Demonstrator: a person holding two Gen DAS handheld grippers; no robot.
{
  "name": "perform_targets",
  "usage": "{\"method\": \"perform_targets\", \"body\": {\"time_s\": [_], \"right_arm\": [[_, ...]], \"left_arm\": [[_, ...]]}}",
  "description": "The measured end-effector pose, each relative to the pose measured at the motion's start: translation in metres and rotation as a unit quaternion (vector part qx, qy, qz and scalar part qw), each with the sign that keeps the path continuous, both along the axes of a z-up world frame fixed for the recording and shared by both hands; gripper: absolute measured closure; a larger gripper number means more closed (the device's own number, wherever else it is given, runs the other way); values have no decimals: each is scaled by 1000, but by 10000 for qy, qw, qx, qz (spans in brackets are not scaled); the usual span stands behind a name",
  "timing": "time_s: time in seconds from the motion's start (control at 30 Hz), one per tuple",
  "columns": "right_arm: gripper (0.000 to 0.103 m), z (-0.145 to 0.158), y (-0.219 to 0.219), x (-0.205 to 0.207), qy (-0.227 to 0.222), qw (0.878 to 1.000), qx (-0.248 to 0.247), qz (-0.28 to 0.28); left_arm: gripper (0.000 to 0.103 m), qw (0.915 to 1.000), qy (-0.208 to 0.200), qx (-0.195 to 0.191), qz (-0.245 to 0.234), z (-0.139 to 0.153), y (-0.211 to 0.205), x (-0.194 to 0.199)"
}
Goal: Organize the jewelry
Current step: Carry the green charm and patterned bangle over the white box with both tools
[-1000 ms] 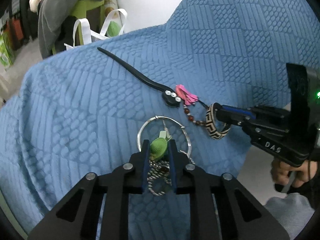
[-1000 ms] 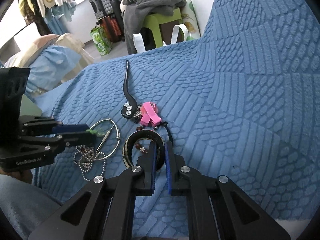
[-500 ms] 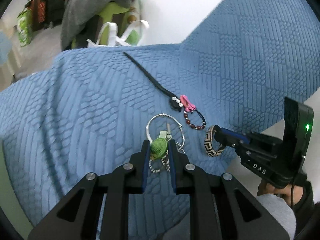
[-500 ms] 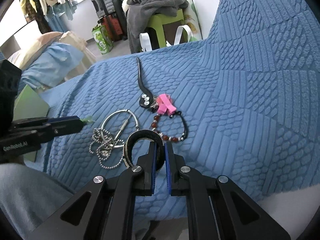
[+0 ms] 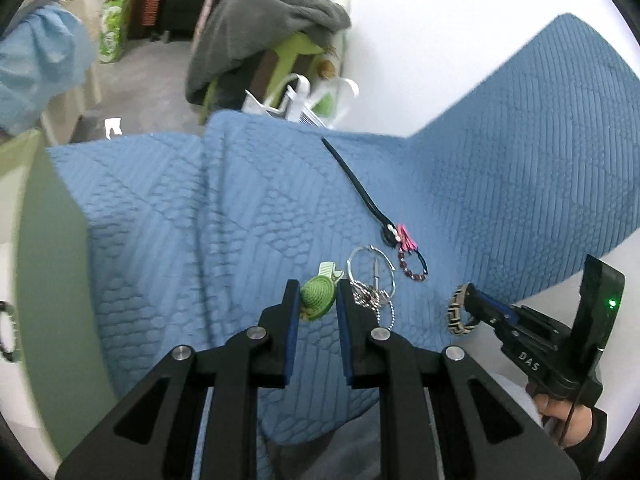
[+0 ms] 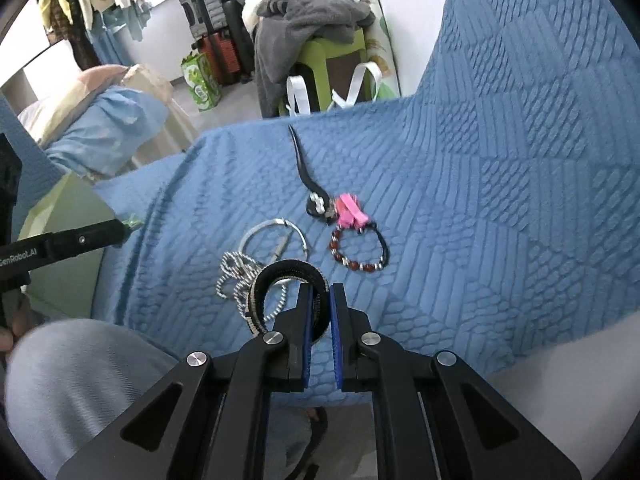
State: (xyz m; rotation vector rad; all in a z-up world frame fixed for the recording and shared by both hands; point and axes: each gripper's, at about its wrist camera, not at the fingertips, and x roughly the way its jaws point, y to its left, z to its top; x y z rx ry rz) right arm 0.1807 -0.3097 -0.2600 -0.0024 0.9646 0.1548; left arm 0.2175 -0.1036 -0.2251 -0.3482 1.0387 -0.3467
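My left gripper (image 5: 319,298) is shut on a green knitted clip (image 5: 318,300) and holds it above the blue quilt (image 5: 200,220). In the right wrist view my right gripper (image 6: 321,298) is shut on the rim of a black patterned bangle (image 6: 280,274), also lifted; the same bangle (image 5: 460,311) shows at the right of the left wrist view. On the quilt lie a silver hoop (image 6: 274,227), a ball chain (image 6: 234,276), a bead bracelet (image 6: 356,256), a pink tassel (image 6: 350,211) and a black hair stick (image 6: 302,160).
A pale green box (image 5: 52,280) stands left of the quilt. A green stool (image 6: 320,60) piled with grey clothes sits behind the quilt's far edge, with bags beside it. A person's grey-trousered knee (image 6: 80,368) is at the lower left, and the quilt's near edge drops away.
Both grippers have risen and drawn back from the quilt. The green clip has come away from the silver hoop and chain; the bangle has lifted off the bead bracelet. The left view has rolled.
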Motion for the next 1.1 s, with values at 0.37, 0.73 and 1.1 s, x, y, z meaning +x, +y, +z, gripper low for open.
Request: {"method": "perform_targets", "body": {"time_s": [0.37,0.73,1.1], "right_arm": [[97,61,36,3,-380,9991,131,139],[97,124,101,7,-844,9946,218,568],[97,153,191,4,-1048,9869,320,1185]], "left_arm": [[85,9982,-484,9,347,70,44,-20],[85,9938,-950,86,577,130,93,-45],[85,9890,-1072,430,928,151,160,-62]]}}
